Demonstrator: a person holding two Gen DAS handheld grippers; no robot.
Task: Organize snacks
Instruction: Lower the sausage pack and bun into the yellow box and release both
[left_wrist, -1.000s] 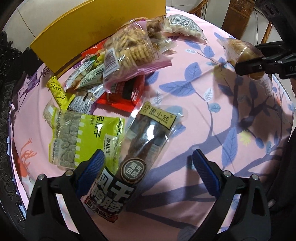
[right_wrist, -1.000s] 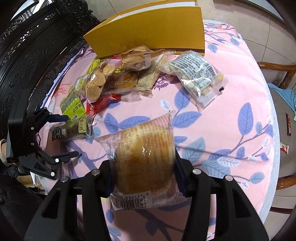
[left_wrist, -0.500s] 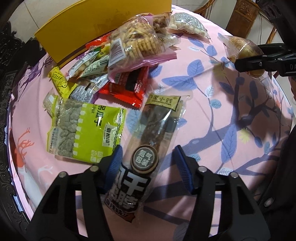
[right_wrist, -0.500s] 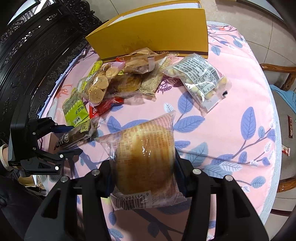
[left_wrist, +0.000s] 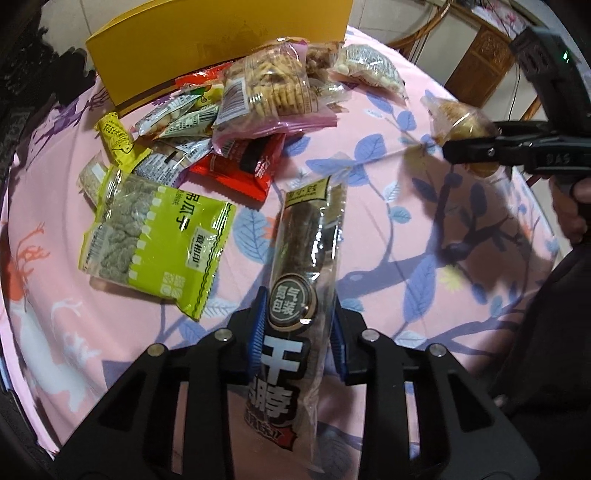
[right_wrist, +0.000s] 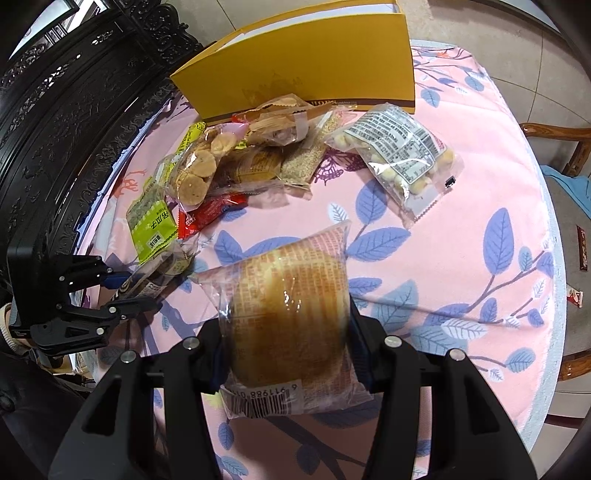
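Jaws of the left gripper (left_wrist: 297, 332) are clamping the lower half of a long dark snack pack (left_wrist: 303, 295), its blue pads (left_wrist: 257, 332) pressing on both sides. The pack's far end is pointing ahead of the jaws, and its near end is hanging back between the gripper's arms. Ahead and to the left of these jaws a green seed bag (left_wrist: 155, 236) is lying flat on the pink tablecloth (left_wrist: 424, 229). Beyond it a red packet (left_wrist: 240, 166) is sitting under a cookie bag (left_wrist: 273, 92), with a yellow box (left_wrist: 207, 40) standing behind the pile.

Jaws of the right gripper (right_wrist: 288, 339) are squeezing a wrapped bun (right_wrist: 291, 314) from both sides, barcode end nearest the camera. Ahead and to the right of these jaws a clear nut bag (right_wrist: 399, 155) is lying alone on the cloth. Far to their left the left gripper (right_wrist: 122, 291) is holding its pack beside the green bag (right_wrist: 153, 229).
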